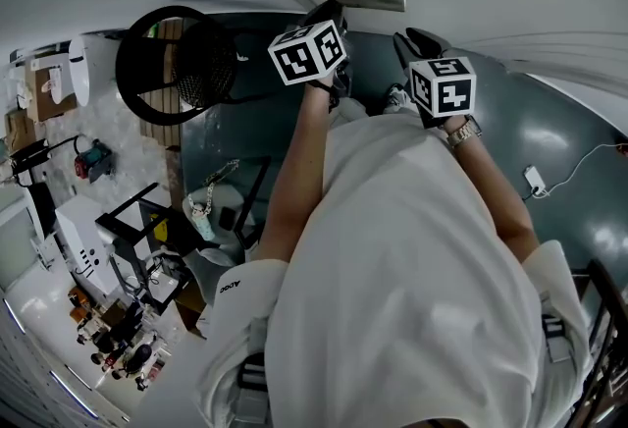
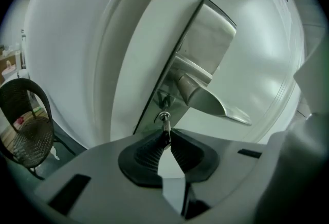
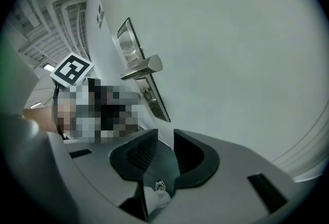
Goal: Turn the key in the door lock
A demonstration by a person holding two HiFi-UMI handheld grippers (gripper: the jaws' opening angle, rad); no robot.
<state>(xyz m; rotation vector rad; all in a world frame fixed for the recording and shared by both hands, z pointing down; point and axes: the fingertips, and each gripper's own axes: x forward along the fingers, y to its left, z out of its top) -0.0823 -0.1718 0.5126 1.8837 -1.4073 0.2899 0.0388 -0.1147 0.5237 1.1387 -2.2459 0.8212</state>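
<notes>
Half the key [image 2: 165,123] within left gripper [image 2: 167,136]

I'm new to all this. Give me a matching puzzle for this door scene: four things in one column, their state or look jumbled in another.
1. key
2. right gripper
3. door handle
4. chair

A. dark woven frame
B. jaws apart, empty
C. pinched by the left gripper
D. silver lever on the lock plate

Pairs: 1-C, 2-B, 3-D, 4-A
</notes>
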